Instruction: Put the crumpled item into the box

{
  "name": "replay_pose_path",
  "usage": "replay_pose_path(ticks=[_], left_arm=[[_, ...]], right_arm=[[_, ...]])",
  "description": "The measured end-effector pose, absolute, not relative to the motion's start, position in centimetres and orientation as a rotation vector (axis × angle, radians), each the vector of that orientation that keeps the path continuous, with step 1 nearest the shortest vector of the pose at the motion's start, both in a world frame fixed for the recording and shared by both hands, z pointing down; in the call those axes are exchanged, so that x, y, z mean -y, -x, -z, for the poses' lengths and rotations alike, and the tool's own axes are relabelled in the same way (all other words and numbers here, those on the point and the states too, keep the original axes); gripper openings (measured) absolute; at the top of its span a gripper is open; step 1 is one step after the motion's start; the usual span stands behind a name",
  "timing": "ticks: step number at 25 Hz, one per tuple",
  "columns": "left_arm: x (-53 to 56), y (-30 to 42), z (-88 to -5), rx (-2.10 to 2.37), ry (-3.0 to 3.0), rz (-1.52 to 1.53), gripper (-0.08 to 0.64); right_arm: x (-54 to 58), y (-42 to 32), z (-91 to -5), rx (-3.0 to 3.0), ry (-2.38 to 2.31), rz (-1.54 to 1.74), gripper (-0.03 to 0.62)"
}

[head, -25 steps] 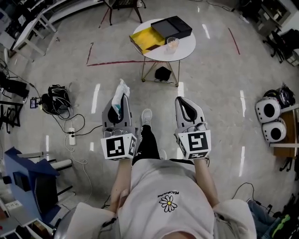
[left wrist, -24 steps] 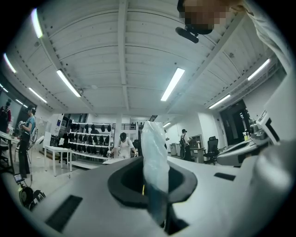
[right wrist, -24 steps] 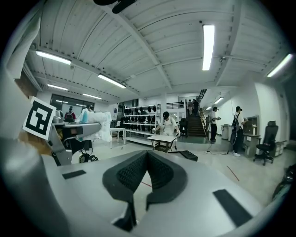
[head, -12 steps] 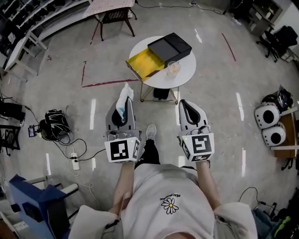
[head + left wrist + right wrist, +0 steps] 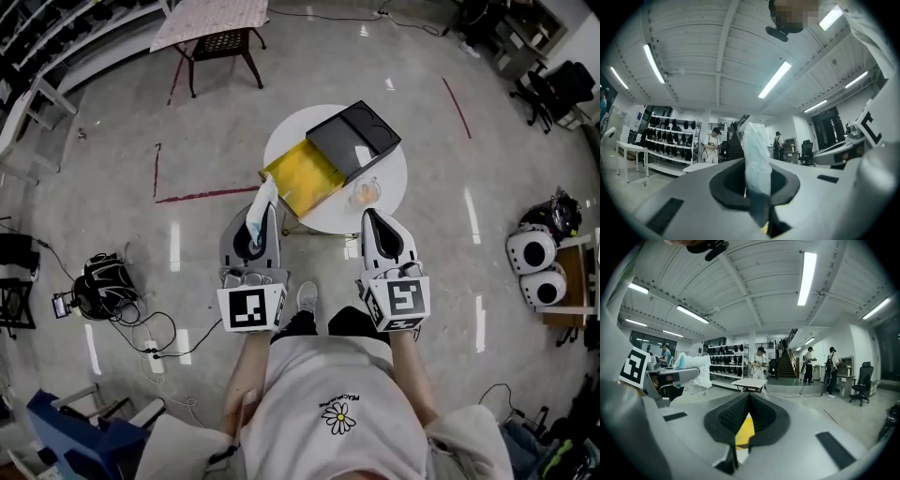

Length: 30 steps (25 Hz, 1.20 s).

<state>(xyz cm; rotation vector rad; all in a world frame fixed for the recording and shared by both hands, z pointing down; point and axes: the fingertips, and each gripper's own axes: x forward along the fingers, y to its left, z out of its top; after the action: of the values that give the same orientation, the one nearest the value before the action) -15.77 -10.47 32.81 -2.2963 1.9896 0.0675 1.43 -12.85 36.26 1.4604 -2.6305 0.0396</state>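
White and pale-blue crumpled item point(image 5: 756, 154): thin film, plastic by the look of it, pinched between the jaws of the left gripper point(image 5: 757, 197). I log that gripper as clenched on it. The film stands up well past the jaw tips. In the head view its free end overlaps the near corner of the box point(image 5: 307, 178). It is not inside the box, and I cannot judge its height over the table

Right gripper point(image 5: 748, 401): jaws pressed together at the tips, nothing between them. Through the slit behind the tips I see only a patch of yellow. In the head view it is level with the left gripper, its nose at the near rim of the table

Box: open, yellow inside, on the left front part of the round white table point(image 5: 392, 169). A black half point(image 5: 354, 141) touches its far side

Glass cup point(image 5: 366, 192): upright on the table, just right of the yellow box, near the right gripper's nose

Floor, pale and glossy: red tape lines point(image 5: 202, 196) left of the table; black bag with cables point(image 5: 101, 286) further left; two white rounded units point(image 5: 530, 267) at the right edge

Person: white shirt with a daisy print point(image 5: 337, 412), one gripper in each hand
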Motion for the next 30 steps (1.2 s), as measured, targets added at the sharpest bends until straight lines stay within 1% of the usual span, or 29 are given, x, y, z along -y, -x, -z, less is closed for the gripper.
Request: replay_pose_path(ticks=[5, 15, 24, 27, 30], left_arm=[[14.1, 16.2, -34.3, -1.999, 2.344, -0.044, 0.037], [17.5, 17.0, -35.8, -2.103, 2.301, -0.043, 0.037], [19.5, 16.5, -35.3, -2.11, 2.26, -0.03, 0.037], [19.8, 16.0, -36.1, -2.106, 2.269, 0.022, 0.037], [20.5, 15.3, -37.8, -2.085, 2.293, 0.159, 0.038]], right_arm=[[16.8, -0.2, -36.3, 2.634, -1.467, -0.049, 0.003], [20.9, 1.6, -37.0, 2.706, -1.355, -0.043, 0.003], [23.2, 1.2, -37.3, 2.73, -1.33, -0.07, 0.003], [23.5, 0.9, -37.7, 2.724, -1.329, -0.104, 0.003], [23.6, 0.4, -38.4, 2.709, -1.33, -0.128, 0.003]])
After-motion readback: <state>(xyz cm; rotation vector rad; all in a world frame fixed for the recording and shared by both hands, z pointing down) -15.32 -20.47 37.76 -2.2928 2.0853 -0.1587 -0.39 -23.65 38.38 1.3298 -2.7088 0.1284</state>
